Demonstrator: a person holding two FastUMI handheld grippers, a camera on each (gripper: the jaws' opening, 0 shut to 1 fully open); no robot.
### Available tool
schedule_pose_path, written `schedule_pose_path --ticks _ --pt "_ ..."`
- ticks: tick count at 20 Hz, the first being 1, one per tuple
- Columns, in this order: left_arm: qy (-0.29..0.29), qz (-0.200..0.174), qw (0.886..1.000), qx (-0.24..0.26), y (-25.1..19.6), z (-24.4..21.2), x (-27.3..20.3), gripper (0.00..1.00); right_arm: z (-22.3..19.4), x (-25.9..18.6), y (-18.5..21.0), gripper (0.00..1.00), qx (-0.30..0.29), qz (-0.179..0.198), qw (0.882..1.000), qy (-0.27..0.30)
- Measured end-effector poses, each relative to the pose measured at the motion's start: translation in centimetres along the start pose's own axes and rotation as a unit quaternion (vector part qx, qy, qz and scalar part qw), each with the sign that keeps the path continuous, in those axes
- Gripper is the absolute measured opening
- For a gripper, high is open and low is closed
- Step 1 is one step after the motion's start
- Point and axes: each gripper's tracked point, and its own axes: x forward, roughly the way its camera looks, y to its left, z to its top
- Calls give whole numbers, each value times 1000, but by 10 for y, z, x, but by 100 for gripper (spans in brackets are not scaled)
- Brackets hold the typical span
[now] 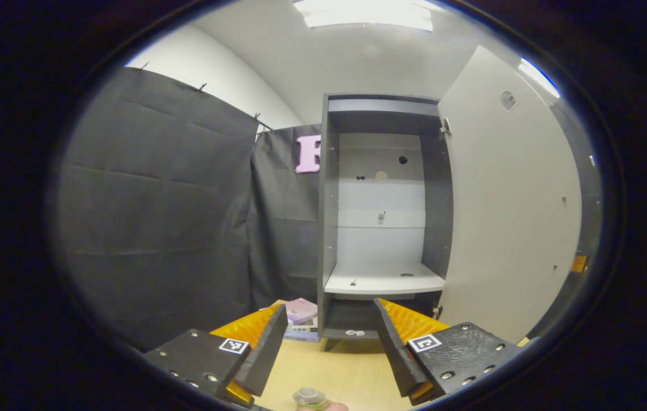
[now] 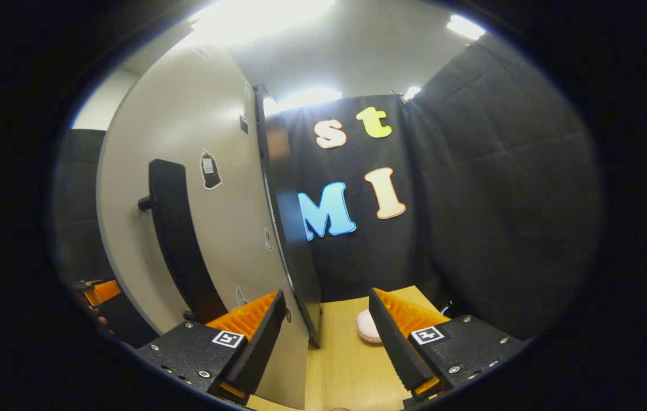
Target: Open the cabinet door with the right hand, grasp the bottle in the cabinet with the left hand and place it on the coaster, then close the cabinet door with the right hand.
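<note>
Left gripper [image 1: 330, 348]: released, empty. Right gripper [image 2: 328, 337]: released, near door [image 2: 209, 188] edge. Bottle [image 1: 310, 398]: on desk [image 1: 335, 371] beneath me. Risk: my fingers knocking it over; door swinging into coaster [image 2: 367, 327].

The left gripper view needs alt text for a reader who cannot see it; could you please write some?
An open gripper faces a tall grey cabinet whose door is swung wide open on the right, its pale shelf bare. Below, on the wooden table, a bottle cap peeks in at the bottom edge, and stacked books lie beside the cabinet's base.
</note>
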Motion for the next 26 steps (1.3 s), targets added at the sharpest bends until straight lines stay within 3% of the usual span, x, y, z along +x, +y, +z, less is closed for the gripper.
schedule_pose_path --ticks 1,2,12,13,14,18,20,21,24,25,26 --pt "1 -3 1000 -4 1 -2 1 85 -2 -1 3 85 3 -1 1000 3" --pt "0 -6 1000 -10 1 -2 2 85 -5 -1 6 91 9 0 1000 7" --pt "-7 -27 1000 -6 17 4 32 85 -12 1 64 91 -14 32 999 10" --pt "-7 -28 1000 -7 19 3 36 79 -15 1 73 91 -6 37 999 12" --pt "-5 -29 1000 -7 21 2 42 85 -19 1 83 90 1 41 999 15" --pt "3 -39 999 -8 29 -2 62 82 -11 17 102 91 22 39 999 9" --pt "7 -42 999 -5 32 -4 71 88 -10 29 118 91 39 47 998 10" --pt "7 -45 999 -3 32 -5 75 85 -11 33 126 91 43 51 998 13" --pt "3 -50 999 10 32 -2 83 85 -10 44 152 91 21 77 997 12" --pt "0 -51 999 13 32 0 85 92 -8 46 157 91 17 81 997 9" --pt "-1 -52 999 15 32 1 86 86 -7 48 160 91 14 77 997 6"
